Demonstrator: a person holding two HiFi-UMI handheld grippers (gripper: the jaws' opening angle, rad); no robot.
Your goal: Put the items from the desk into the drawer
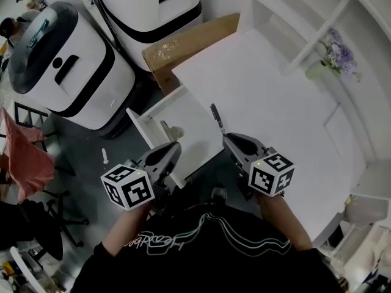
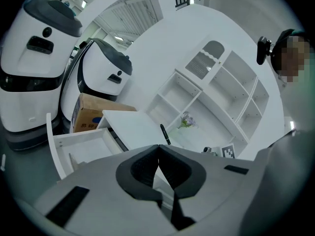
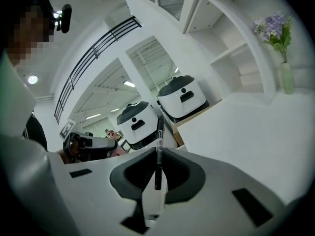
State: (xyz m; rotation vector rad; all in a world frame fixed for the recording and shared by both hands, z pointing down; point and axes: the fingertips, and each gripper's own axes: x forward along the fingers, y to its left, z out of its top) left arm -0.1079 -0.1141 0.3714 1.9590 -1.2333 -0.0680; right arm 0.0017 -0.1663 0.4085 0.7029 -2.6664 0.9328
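Note:
My right gripper (image 1: 227,138) is shut on a black pen (image 1: 217,119), which sticks up out of the jaws over the front left corner of the white desk (image 1: 275,102). In the right gripper view the pen (image 3: 158,146) stands pinched between the closed pads of that gripper (image 3: 157,154). The white drawer (image 1: 139,122) hangs open left of the desk, with a small pale item (image 1: 174,131) lying inside. My left gripper (image 1: 174,146) is shut on nothing just in front of the drawer; in its own view the gripper (image 2: 158,149) faces the drawer (image 2: 83,141) and the pen (image 2: 165,134).
Two big white machines with dark lids (image 1: 67,66) (image 1: 149,5) stand left of the desk, with a cardboard box (image 1: 183,41) between them and the desk. White shelves (image 1: 305,17) and a vase of purple flowers (image 1: 333,57) line the desk's far side. A red cloth (image 1: 24,157) hangs at the left.

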